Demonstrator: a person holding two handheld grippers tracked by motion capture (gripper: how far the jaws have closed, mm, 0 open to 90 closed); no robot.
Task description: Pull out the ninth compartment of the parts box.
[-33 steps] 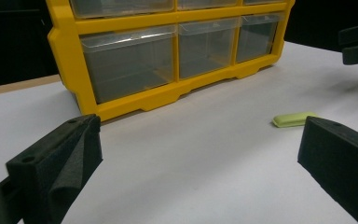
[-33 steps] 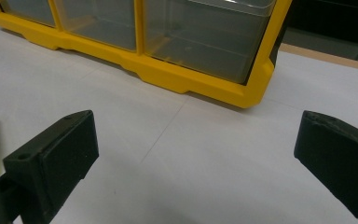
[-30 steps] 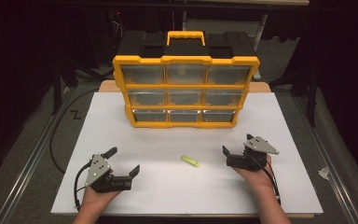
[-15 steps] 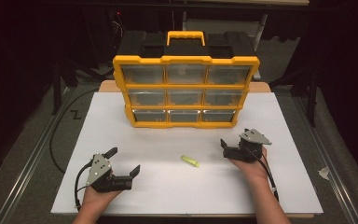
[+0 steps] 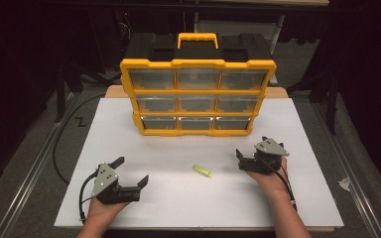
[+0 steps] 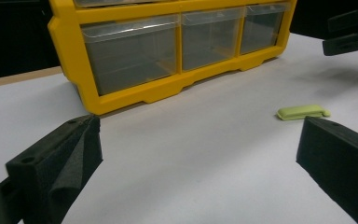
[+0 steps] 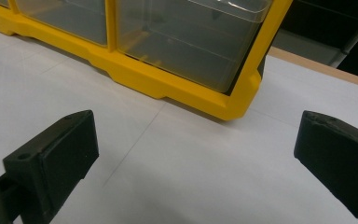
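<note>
**Yellow drawer organizer stands at the back of a white table, a gripper at each front corner**

A yellow organizer (image 5: 197, 96) with nine clear drawers and a black top carrying a yellow handle (image 5: 197, 38) stands upright on the white tabletop (image 5: 307, 198). A small pale-green piece (image 5: 202, 171) lies flat in front of it, between the two grippers. The left gripper (image 5: 130, 171) sits front left, jaws spread wide. The right gripper (image 5: 251, 151) sits front right, near the organizer's lower right corner, jaws apart. A black cable (image 5: 62, 144) runs along the floor left of the table.

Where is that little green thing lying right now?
In the high view the green piece lies flat on the white sheet, between the two grippers and nearer the right gripper, in front of the yellow organizer.
</note>
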